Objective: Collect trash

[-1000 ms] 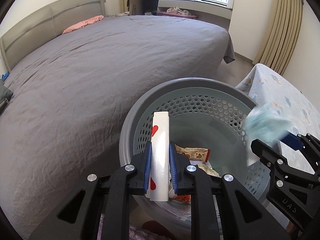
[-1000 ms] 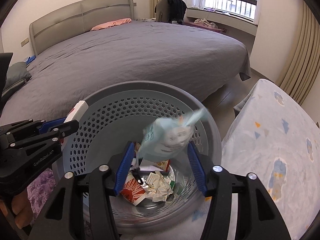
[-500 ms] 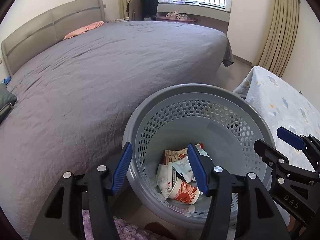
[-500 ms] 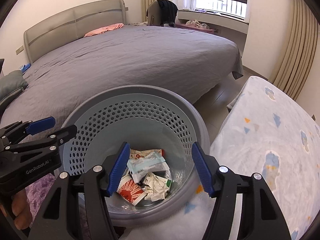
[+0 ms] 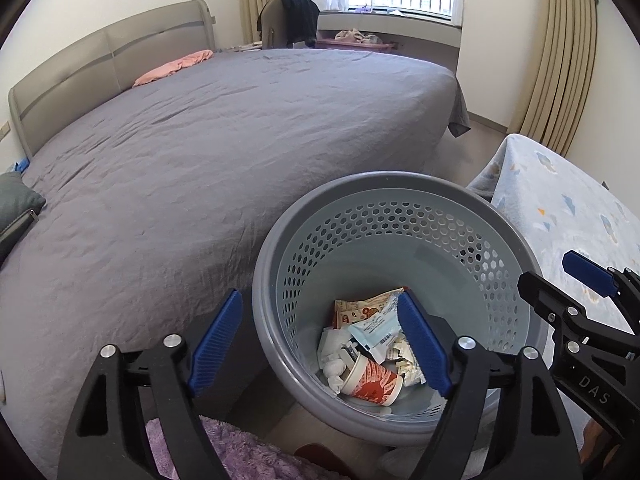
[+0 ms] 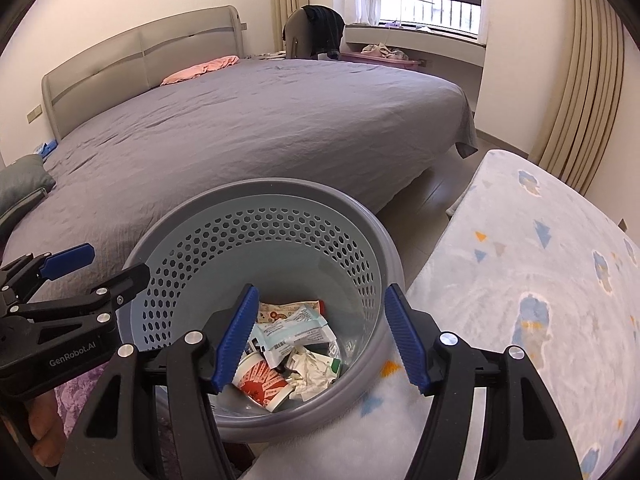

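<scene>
A grey perforated basket (image 5: pixel 400 188) stands on the floor beside the bed; it also shows in the right wrist view (image 6: pixel 264 188). Inside lie a red and white paper cup (image 5: pixel 372 378), a pale blue packet (image 5: pixel 376 330), snack wrappers and crumpled paper (image 6: pixel 312 372). My left gripper (image 5: pixel 320 342) is open and empty above the basket's near left rim. My right gripper (image 6: pixel 322 338) is open and empty above the basket's near right side. Each gripper shows at the edge of the other's view.
A large bed with a grey sheet (image 5: pixel 200 140) fills the left and back. A low surface with a pale blue patterned cover (image 6: pixel 520 280) lies right of the basket. A purple fluffy rug (image 5: pixel 240 452) lies below. Curtains (image 5: pixel 560 60) and a chair (image 5: pixel 288 20) stand at the back.
Both grippers opened and let go: the white and red packet left the left jaws, the pale blue packet left the right. Both now lie in the basket. The grippers drew back and up.
</scene>
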A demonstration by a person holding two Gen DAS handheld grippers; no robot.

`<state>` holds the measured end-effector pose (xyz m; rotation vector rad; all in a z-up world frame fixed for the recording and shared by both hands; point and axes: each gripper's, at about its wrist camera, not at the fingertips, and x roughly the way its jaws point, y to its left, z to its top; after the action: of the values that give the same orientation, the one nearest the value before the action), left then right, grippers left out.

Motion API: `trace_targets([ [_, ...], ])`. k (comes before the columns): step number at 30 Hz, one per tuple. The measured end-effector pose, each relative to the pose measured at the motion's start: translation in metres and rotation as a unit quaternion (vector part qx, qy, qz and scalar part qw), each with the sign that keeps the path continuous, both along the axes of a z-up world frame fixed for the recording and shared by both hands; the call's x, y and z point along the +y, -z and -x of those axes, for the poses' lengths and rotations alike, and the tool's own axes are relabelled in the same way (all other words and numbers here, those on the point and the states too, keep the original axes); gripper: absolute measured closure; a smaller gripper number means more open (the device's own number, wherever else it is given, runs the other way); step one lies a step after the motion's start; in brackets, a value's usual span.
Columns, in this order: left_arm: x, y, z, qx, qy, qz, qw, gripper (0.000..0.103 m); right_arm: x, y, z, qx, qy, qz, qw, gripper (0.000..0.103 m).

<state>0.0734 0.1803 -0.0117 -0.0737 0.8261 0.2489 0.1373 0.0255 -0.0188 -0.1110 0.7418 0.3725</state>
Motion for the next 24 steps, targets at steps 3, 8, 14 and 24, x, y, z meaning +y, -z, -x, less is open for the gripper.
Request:
trace_targets([
  [3, 0.000, -0.002, 0.003, -0.002, -0.003, -0.004, 1.0000, 0.019, -0.002, -0.001, 0.002, 0.000, 0.002, -0.003, 1.000, 0.038],
  [8, -0.002, -0.005, 0.007, -0.005, -0.004, -0.009, 0.9999, 0.016, -0.007, -0.003, 0.004, -0.001, 0.006, -0.009, 1.000, 0.037],
  [14, -0.002, -0.009, 0.010, -0.008, -0.007, -0.015, 0.9998, 0.011, -0.011, -0.005, 0.006, -0.006, 0.012, -0.014, 1.000, 0.035],
  [24, -0.002, -0.012, 0.012, -0.008, -0.015, -0.025, 0.9996, 0.007, -0.016, -0.007, 0.008, -0.008, 0.016, -0.019, 1.000, 0.033],
])
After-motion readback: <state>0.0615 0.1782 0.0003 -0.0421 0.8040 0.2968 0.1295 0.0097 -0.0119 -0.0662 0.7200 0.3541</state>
